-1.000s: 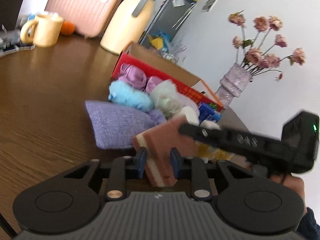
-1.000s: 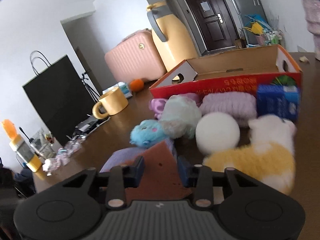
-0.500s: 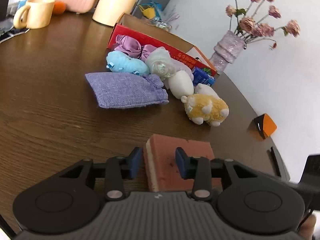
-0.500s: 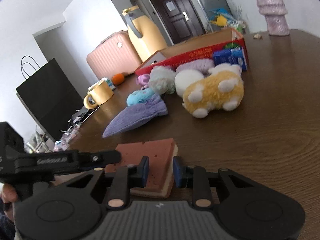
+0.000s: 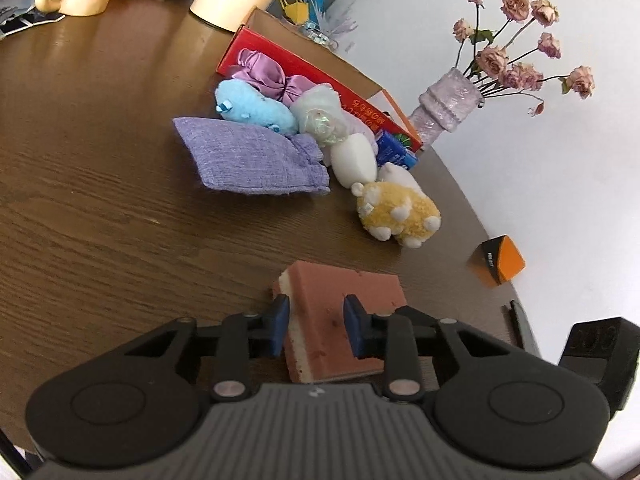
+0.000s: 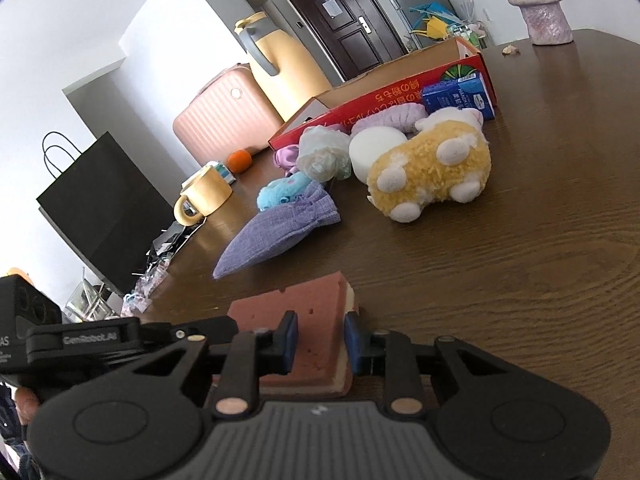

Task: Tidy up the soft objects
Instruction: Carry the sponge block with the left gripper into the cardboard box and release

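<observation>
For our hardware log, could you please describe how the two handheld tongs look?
Both the left tongs and right tongs are matte black with a grey ribbed base, round side discs, copper-coloured pins and blue pads. One arm carries white lettering.

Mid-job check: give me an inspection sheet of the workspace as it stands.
Surface: brown wooden table.
Job's things: sponge flat on table; purple pouch, blue plush, white ball, yellow plush piled before the red box.
Clutter: mug, orange, vase, orange-black cube.
Grippers: left gripper and right gripper both straddle the sponge; contact unclear.
Cables: nothing seen.
Surroundings: pink suitcase, black bag, door.
</observation>
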{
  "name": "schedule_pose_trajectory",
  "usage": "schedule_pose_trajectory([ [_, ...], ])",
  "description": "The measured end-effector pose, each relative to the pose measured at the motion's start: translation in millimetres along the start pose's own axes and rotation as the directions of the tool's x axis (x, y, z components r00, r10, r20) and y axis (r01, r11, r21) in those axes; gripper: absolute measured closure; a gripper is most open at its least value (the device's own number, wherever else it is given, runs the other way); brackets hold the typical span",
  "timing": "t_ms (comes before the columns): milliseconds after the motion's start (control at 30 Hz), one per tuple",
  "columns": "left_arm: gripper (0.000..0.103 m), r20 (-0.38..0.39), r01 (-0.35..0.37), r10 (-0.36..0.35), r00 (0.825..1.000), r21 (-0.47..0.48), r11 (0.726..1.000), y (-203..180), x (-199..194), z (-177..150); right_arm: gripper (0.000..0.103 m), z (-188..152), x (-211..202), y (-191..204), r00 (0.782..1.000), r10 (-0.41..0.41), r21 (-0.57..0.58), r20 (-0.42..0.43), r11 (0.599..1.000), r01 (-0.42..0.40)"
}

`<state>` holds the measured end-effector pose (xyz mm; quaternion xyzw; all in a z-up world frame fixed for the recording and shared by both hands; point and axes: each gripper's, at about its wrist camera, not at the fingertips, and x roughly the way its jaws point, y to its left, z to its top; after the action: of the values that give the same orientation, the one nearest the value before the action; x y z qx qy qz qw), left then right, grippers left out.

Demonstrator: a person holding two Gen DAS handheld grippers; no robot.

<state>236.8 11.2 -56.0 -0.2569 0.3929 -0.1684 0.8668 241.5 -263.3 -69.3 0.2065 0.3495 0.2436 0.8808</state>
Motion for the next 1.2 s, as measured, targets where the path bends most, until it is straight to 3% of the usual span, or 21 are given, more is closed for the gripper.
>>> schedule_pose_trajectory([
  [167,0.070,-0.008,0.039,-0.039,0.999,-0.024,0.999,2,-6,-4,0.079,-3,-4,0,1.000,-0.007,0.017,0.011,1.000,0.007],
  [233,0.077,-0.015,0.030,-0.031,0.999,-0.035,0.999,3,-4,-5,0.079,-5,-5,0,1.000,-0.005,0.023,0.013,1.000,0.005],
  [367,0.079,-0.022,0.037,-0.038,0.999,-0.049,0.998,3,-1,-8,0.080,-4,-11,5,0.999,-0.014,0.013,0.029,1.000,0.014],
  [600,0.079,0.027,0.062,-0.062,0.998,-0.009,0.998,-13,-8,19,0.080,32,-20,12,0.997,0.013,-0.012,0.081,1.000,-0.012],
  [733,0.079,0.031,0.093,-0.094,0.995,0.017,0.996,-27,-1,67,0.080,89,-13,15,0.993,0.037,-0.044,0.113,0.999,-0.033],
  [833,0.079,0.070,0.094,-0.099,0.993,0.071,0.993,-43,9,124,0.080,147,5,18,0.991,0.056,-0.068,0.122,0.997,-0.048],
  [967,0.079,0.127,0.055,-0.070,0.989,0.121,0.991,-60,26,192,0.080,222,40,17,0.992,0.061,-0.069,0.109,0.996,-0.053],
  [1200,0.080,0.135,0.027,-0.042,0.990,0.115,0.993,-62,75,295,0.081,328,106,2,0.995,0.060,-0.035,0.079,0.998,-0.057],
])
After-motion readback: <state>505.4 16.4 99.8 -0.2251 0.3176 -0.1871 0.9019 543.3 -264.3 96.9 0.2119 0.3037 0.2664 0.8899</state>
